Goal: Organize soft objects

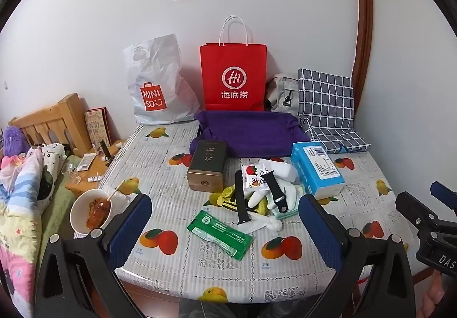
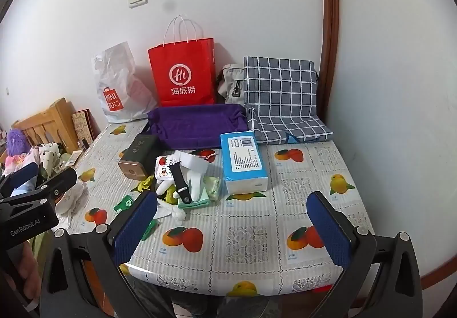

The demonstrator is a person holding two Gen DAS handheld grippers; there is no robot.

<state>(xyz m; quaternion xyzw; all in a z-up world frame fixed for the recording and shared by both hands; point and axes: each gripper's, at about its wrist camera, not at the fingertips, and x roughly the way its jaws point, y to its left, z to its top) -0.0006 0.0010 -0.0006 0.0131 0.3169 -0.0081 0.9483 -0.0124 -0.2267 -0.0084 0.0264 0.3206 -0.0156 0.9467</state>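
Note:
A heap of small things lies mid-table: white gloves [image 1: 257, 198] [image 2: 197, 185], a yellow-green cloth [image 1: 225, 195], a pale green cloth [image 2: 212, 186], a knotted white rag [image 1: 272, 222], a black watch strap [image 1: 275, 189] [image 2: 181, 178] and a tomato snack packet [image 1: 252, 176]. Behind the heap sits a purple fabric tray [image 1: 251, 129] [image 2: 197, 124]. A blue tissue pack [image 1: 317, 169] [image 2: 244, 162] lies to its right. My left gripper [image 1: 225, 199] hangs open above the front of the table, with nothing between its fingers. My right gripper [image 2: 232, 196] is open too, right of the heap.
A dark tin box [image 1: 207, 166], a green packet [image 1: 220, 233] and a bowl of food [image 1: 91, 211] share the fruit-print table [image 1: 171, 175]. A red paper bag [image 1: 232, 75], white plastic bag [image 1: 157, 84] and checked cushion [image 1: 328, 106] line the wall. Bedding [image 1: 22, 175] lies left.

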